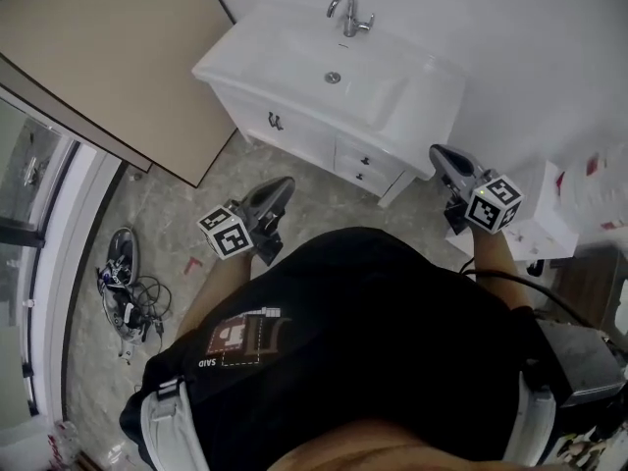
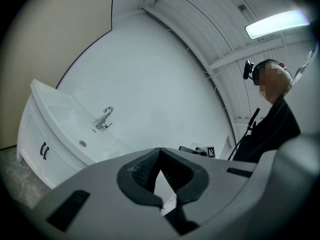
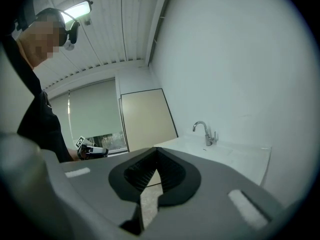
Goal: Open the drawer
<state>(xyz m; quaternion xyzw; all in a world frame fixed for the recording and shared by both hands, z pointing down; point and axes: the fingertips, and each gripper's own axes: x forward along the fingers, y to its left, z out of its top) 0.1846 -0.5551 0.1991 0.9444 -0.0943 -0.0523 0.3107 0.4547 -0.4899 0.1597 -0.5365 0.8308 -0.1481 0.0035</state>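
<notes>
A white vanity [image 1: 294, 116] with a basin and a chrome faucet [image 1: 348, 15] stands against the wall ahead. Its front has two small stacked drawers [image 1: 365, 168] with dark knobs, and a door with dark handles [image 1: 275, 121] to their left. My left gripper [image 1: 284, 184] hovers over the floor short of the vanity front, shut and holding nothing. My right gripper [image 1: 438, 153] is near the vanity's right corner, jaws together, nothing between them. The left gripper view has my left gripper [image 2: 159, 151] level with the vanity [image 2: 45, 154]. The right gripper view has my right gripper [image 3: 156, 150] beside the faucet [image 3: 204, 131].
A beige door panel [image 1: 108, 57] leans at the left by a glass door. Tangled cables and a device [image 1: 123, 292] lie on the marble floor. White boxes [image 1: 545, 226] stand right of the vanity.
</notes>
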